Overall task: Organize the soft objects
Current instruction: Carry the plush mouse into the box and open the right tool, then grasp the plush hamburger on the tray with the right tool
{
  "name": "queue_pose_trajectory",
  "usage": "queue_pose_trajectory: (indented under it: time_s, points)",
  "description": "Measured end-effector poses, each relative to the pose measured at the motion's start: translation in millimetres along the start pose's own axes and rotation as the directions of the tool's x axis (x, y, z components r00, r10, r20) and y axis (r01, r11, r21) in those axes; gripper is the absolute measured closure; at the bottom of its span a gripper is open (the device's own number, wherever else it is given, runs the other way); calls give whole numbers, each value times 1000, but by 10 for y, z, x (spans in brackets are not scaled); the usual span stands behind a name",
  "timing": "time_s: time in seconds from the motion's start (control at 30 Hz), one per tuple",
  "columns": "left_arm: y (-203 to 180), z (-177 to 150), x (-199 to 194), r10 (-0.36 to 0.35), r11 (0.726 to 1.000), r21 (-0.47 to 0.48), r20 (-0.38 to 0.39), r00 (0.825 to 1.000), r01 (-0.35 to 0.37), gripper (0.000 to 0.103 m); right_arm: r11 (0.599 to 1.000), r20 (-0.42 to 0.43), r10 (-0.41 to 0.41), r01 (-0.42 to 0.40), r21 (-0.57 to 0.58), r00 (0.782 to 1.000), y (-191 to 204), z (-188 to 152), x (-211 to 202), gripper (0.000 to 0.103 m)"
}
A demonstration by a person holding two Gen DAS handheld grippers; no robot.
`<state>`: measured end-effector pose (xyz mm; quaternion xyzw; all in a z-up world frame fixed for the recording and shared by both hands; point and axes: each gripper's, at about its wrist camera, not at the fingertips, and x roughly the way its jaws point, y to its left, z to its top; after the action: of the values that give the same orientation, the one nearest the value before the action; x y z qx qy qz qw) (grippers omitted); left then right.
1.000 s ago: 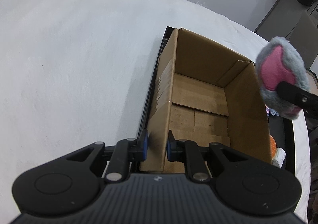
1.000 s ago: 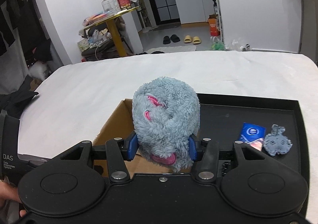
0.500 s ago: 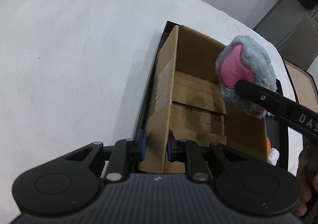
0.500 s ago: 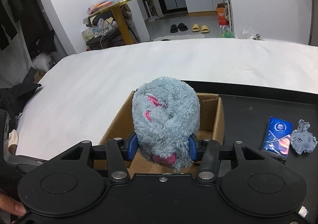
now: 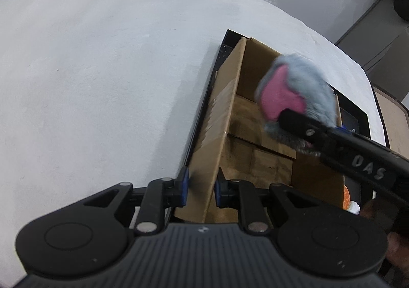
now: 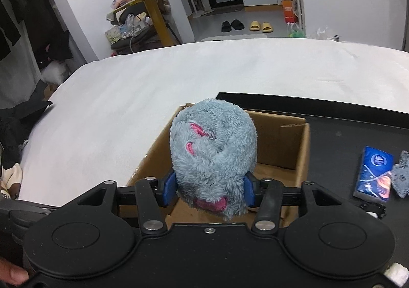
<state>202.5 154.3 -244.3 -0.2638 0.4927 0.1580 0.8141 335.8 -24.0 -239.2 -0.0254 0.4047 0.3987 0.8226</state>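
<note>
The left gripper [image 5: 200,189] had its jaws pinched on the near wall of the cardboard box [image 5: 219,150], steadying it. Over the box, the right gripper [image 6: 209,192] carried the grey plush toy [image 6: 213,152], jaws easing apart with the toy between them; best released low and centred. Motion blur hid the toy's shape, and the box floor beneath it was unseen.
</note>
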Motion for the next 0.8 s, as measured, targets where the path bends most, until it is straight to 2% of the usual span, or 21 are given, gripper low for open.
queue_pose_trajectory:
  time_s: [0.07, 0.3, 0.4, 0.5, 0.57, 0.67, 0.8]
  points:
    - [-15, -8, -4, 6, 1000, -8, 0, 1000, -6, 86, 1000, -15, -9, 9, -14, 1000, 17, -16, 61, 38]
    - [-151, -62, -69, 43, 999, 15, 33, 999, -43, 84, 999, -23, 34, -34, 10, 999, -38, -102, -54, 38]
    - [-266, -111, -84, 63, 997, 41, 45, 997, -64, 78, 998, -19, 54, -54, 15, 998, -41, -115, -142, 38]
    - [-352, -160, -102, 82, 995, 54, 56, 995, -85, 68, 998, -6, 59, -59, 21, 998, -66, -151, -222, 37]
    - [-384, -160, -121, 96, 993, 62, 69, 993, -101, 54, 998, 11, 47, -48, 28, 999, -87, -143, -267, 37]
    - [-476, -186, -150, 111, 989, 91, 89, 990, -119, 38, 999, 52, 5, -7, 35, 999, -177, -159, -399, 38]
    - [-553, -221, -168, 118, 986, 103, 108, 987, -130, 31, 999, 61, -26, 25, 32, 998, -297, -209, -514, 38]
